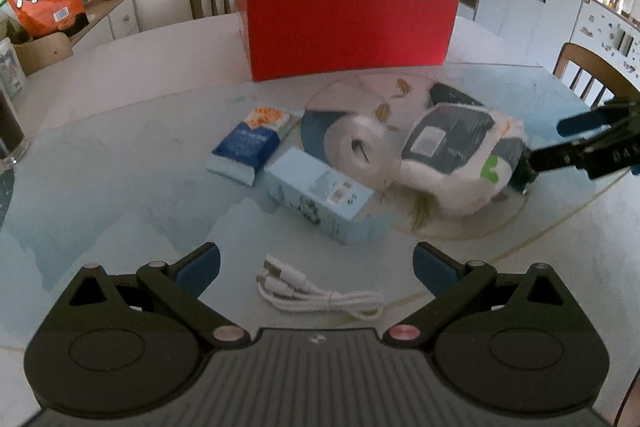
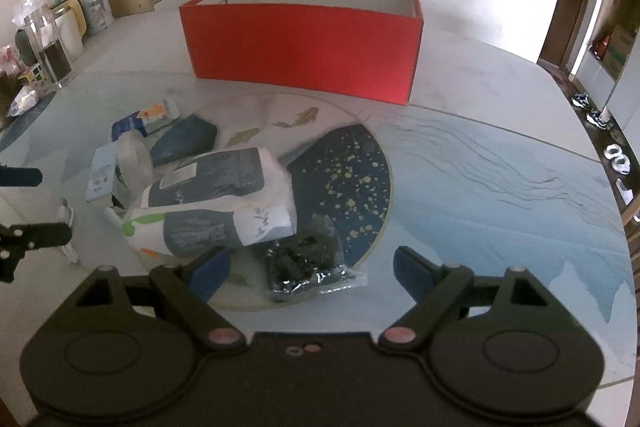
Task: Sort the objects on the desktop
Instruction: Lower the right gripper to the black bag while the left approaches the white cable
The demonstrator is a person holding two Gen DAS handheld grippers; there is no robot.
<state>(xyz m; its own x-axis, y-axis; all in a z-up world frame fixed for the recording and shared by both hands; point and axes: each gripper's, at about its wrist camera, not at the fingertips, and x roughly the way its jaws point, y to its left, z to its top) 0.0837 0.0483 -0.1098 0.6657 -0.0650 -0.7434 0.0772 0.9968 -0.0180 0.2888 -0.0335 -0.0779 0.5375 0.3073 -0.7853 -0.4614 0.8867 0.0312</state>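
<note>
Left gripper (image 1: 316, 265): jaws spread wide, nothing between the pads; it hangs over the table (image 1: 120, 195).
White cable (image 1: 320, 293): coiled on the table, in the gap between the left jaws, touching neither pad.
Light blue carton (image 1: 324, 197): lying flat just beyond the left jaws.
Blue snack packet (image 1: 250, 145): beyond the left jaws, to the left of the carton.
Tape roll (image 1: 360, 151): beyond the carton, against the big white bag (image 1: 460, 155).
Right gripper (image 2: 312, 273): jaws wide apart, holding nothing.
Dark clear packet (image 2: 308, 267): on the table between the right jaws, closer to the left pad; contact unclear.
White bag, right view: just beyond the right gripper's left jaw.
Red box (image 2: 300, 47): open-topped, well beyond both pairs of jaws.
</note>
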